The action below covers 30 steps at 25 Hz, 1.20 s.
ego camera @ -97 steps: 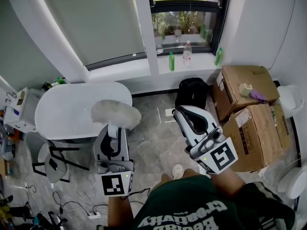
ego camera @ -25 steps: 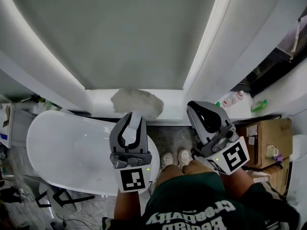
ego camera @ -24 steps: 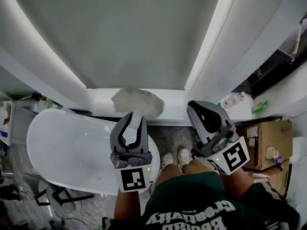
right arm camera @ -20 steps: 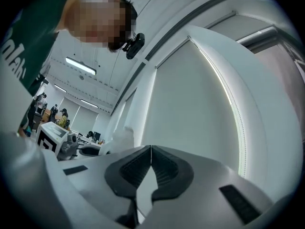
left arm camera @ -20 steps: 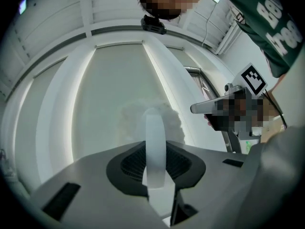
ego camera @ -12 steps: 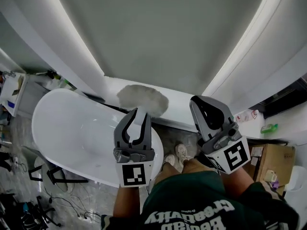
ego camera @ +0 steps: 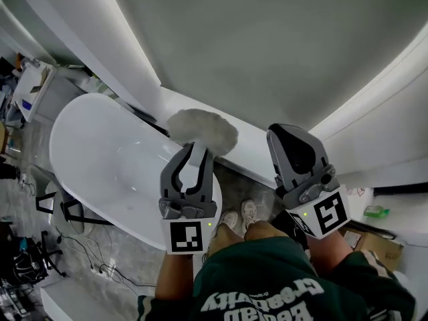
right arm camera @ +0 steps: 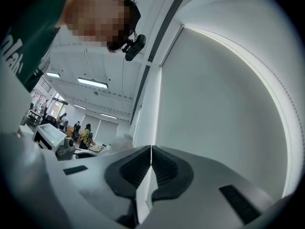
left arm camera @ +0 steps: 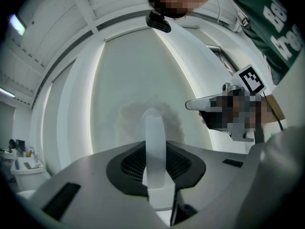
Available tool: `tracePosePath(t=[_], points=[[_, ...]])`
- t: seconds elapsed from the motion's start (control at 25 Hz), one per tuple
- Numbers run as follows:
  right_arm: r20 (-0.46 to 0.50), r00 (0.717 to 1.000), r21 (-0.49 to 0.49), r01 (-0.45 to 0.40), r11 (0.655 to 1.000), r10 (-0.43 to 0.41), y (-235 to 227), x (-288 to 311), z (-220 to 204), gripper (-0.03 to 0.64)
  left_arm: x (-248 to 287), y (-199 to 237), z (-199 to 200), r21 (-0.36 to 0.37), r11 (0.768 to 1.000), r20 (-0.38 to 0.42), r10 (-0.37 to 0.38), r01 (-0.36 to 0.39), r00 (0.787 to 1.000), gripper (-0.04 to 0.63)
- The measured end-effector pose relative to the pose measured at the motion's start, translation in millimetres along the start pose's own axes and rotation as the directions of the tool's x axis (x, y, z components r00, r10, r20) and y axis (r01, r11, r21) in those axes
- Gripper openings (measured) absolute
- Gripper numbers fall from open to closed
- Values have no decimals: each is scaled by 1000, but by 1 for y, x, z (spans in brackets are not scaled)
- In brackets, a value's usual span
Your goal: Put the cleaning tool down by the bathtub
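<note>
Cleaning tool: the cleaning tool point(ego camera: 202, 131) is a fluffy grey-white round duster head on a pale, flat plastic handle point(left arm camera: 155, 132). It is held up in the air, not set down.
Left gripper: the grey left gripper point(ego camera: 195, 151) with its square-marker cube points away from the person. It is clenched on the handle.
Left fingers: the two fingers point(ego camera: 177, 174) press the handle from both sides. In the left gripper view the handle stands upright between the dark ribbed pads point(left arm camera: 131, 163).
Tool versus fingers: the handle rises past the fingertips. The fluffy head sits just beyond them, apart from the fingers themselves.
Tool versus tub: in the head view the head shows over the near end of the tub and the sill behind it. Whether it touches either cannot be told.
Bathtub: the white oval freestanding bathtub point(ego camera: 107, 159) lies below and to the left of the left gripper, on a grey stone floor point(ego camera: 134, 263).
Sill: a white ledge point(ego camera: 257, 158) runs behind the tub, under a grey-green wall panel point(ego camera: 267, 45).
Right gripper: the right gripper point(ego camera: 283, 131) is beside the left one and apart from the tool. Its fingers point(right arm camera: 164, 168) are closed together with nothing between them.
Person: a dark green printed shirt point(ego camera: 267, 293) and pale shoes point(ego camera: 241, 214) show beside the tub's end.
</note>
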State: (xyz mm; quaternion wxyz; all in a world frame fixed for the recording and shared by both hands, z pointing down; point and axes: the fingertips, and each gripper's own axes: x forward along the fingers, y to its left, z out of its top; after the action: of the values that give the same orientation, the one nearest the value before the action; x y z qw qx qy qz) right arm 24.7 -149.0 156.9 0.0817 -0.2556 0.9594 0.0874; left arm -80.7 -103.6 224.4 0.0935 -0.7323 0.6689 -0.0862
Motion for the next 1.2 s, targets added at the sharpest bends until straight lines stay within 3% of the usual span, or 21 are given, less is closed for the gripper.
tracePosePath(t=[0.4,0.52,0.76,1.0,1.2], points=[[-23,995,69,-95,993,97,-31,20,-52,17,36,-14,-38,7,998,-128,59,-59,990,94],[-27,994,82,-108,991,110,-33,23,-74,17,41,-18,-51,-33,996,-152,72,-78,986,94],[-36,994,114,-101,988,106,-30,30,-116,15,52,-23,-92,-5,998,-198,61,-63,978,94],[-45,995,132,-85,988,92,-27,33,-148,16,58,-25,-152,-48,997,-254,40,-54,966,94],[-70,993,143,-84,986,95,-25,45,-170,16,70,-18,-192,-155,983,-329,38,-94,944,94]])
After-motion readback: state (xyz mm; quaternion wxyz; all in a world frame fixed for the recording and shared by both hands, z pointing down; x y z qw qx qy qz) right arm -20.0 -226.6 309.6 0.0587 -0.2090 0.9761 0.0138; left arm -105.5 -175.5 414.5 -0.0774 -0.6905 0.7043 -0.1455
